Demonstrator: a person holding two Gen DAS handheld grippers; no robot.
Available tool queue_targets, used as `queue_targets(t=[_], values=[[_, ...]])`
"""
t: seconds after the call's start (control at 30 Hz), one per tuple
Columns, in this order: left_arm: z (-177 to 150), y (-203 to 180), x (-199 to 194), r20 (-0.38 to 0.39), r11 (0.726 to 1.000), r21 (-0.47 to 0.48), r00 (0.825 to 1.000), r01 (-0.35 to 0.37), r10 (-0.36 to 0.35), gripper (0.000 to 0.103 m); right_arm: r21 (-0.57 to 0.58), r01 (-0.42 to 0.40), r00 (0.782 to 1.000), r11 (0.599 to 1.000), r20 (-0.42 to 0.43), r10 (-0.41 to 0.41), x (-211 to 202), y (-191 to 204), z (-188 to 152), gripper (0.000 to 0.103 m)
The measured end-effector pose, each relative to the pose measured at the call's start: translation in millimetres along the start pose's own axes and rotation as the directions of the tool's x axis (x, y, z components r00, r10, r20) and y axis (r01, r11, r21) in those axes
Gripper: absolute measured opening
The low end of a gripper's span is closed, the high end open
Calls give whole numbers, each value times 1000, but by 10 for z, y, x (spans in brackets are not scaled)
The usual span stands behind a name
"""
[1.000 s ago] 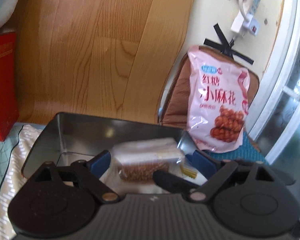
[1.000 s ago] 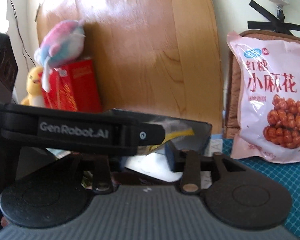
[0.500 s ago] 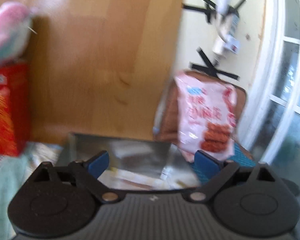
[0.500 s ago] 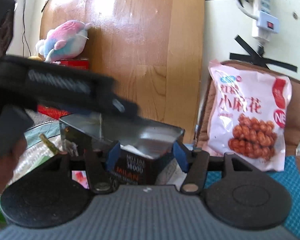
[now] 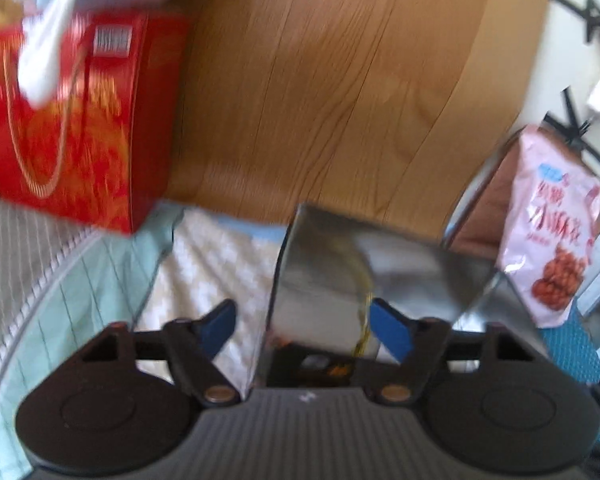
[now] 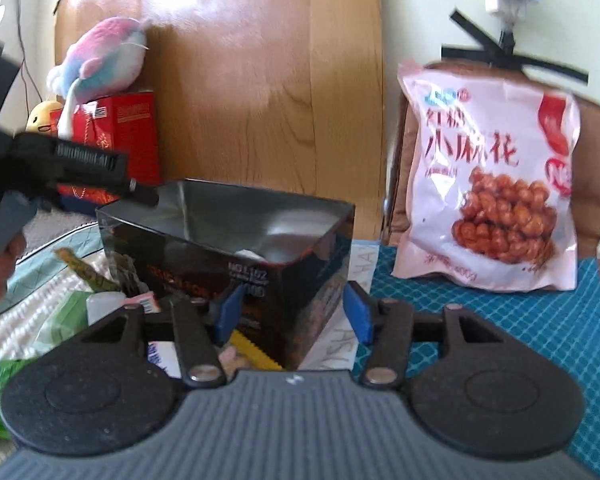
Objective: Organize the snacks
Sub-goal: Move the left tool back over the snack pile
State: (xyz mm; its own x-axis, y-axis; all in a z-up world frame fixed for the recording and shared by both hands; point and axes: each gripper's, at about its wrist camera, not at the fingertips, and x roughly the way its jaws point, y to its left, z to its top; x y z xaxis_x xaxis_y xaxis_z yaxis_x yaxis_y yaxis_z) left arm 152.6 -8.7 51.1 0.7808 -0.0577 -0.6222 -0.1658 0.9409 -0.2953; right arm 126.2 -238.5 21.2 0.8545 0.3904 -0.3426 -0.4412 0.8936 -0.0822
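A dark open-topped box with a silvery inside [image 6: 236, 236] stands on the bed; in the left wrist view [image 5: 340, 264] its left wall shows close up. My left gripper [image 5: 304, 324] is open over the box's left wall, and its black body [image 6: 64, 164] shows at the box's far left corner. My right gripper [image 6: 292, 312] is open in front of the box's near right corner, not touching it. A pink bag of twisted dough snacks [image 6: 488, 184] leans upright to the right, also in the left wrist view [image 5: 548, 224]. Loose snack packets [image 6: 84, 276] lie left of the box.
A red gift box [image 5: 72, 128] with a plush toy [image 6: 100, 56] on it stands at the back left against a wooden headboard [image 5: 332, 80]. A brown cushion [image 6: 596, 184] backs the pink bag. A blue patterned mat [image 6: 500, 320] lies on the right.
My left gripper has let go of the snack packet into the box and swung left, over the box's left wall. My right gripper has drawn back, so the whole box shows.
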Motion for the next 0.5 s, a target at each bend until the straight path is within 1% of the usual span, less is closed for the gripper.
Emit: queue_targets(t=[0.03,0.1,0.13,0.2,0.23,0.27,0.37,0.43,0.47,0.5], values=[[-29,29,18,16,999,-24,1000,21,-21,71,1,17,1000,1000,-3,-17,44,-13,6,56],[-53,47,11,1,997,-57,998,58,-58,71,3,37,999,999,-9,-37,114,-44,6,55],[-65,19,-7,1,997,-52,999,53,-53,71,21,28,999,999,-20,-28,135,-71,4,54],[-96,-28,-95,18,999,-23,999,48,-48,73,66,-26,999,997,-37,29,103,-113,-1,54],[-101,-56,-138,30,999,-10,998,49,-49,77,82,-51,998,995,-34,54,55,-124,-4,54],[-118,-61,-210,48,999,-3,998,47,-47,79,94,-70,997,993,-27,73,-6,-131,-6,54],[-195,-77,-443,119,999,13,992,50,-51,82,129,-135,991,982,7,135,-237,-144,-33,54],[-275,-61,-597,135,997,24,988,73,-75,82,109,-204,979,973,23,203,-400,-64,-57,54],[-298,-50,-652,136,996,26,987,86,-89,82,78,-232,973,970,14,232,-458,17,-80,54],[-344,-26,-711,134,995,26,986,101,-104,82,38,-242,970,969,-2,243,-479,113,-98,54]])
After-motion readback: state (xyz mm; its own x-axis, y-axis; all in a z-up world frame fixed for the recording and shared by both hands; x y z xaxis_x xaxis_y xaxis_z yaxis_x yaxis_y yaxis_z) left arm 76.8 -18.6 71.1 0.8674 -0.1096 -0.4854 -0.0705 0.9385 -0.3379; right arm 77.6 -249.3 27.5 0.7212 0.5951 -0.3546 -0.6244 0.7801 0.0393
